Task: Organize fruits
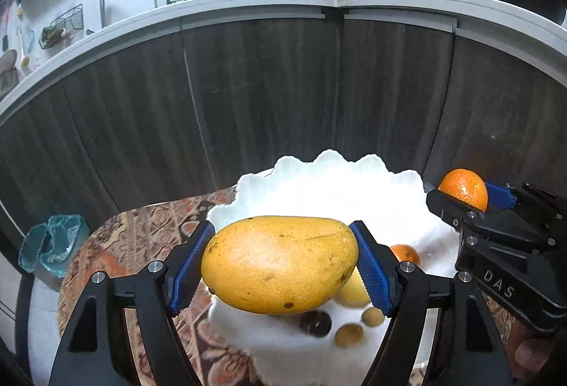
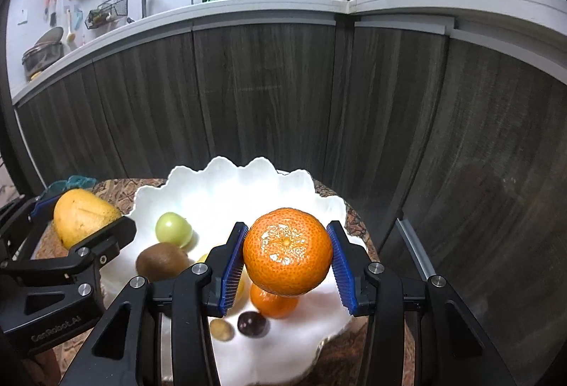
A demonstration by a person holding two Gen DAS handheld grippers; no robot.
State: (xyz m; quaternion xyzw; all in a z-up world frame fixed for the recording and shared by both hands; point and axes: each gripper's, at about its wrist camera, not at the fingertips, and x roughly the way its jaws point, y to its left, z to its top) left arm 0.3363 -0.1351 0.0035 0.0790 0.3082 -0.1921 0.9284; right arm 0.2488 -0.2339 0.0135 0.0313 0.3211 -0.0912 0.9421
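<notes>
We hold two tools, both loaded. The left tool pinches a large yellow-orange mango between its blue ribbed pads; the right tool pinches a round, dimpled orange tangerine, stem scar facing us.

Landmark: the white scallop-edged bowl on the patterned-cloth counter.

- Mango: hangs clear above the bowl's near-left rim, touching nothing below. Long axis level, running across from pad to pad, so it is gripped by its two ends.
- Tangerine: hangs above the bowl's near-right part, directly over a second orange tangerine lying inside.
- Inside the bowl: a pale green round fruit toward the far left, a brown fuzzy kiwi just nearer than it, a dark purple round fruit and a small tan fruit at the near side. A yellow fruit shows partly behind the mango.
- Beyond the bowl: dark wood-grain cabinet doors.

Our reading: both fruits sit over the bowl, mango left, tangerine right, tools side by side and near each other. The right tool looks nearer the bowl's middle. The coming move turns on the mango's level long axis: crosswise, it spans much of the crowded near floor, so the emptier far side seems the better spot.
</notes>
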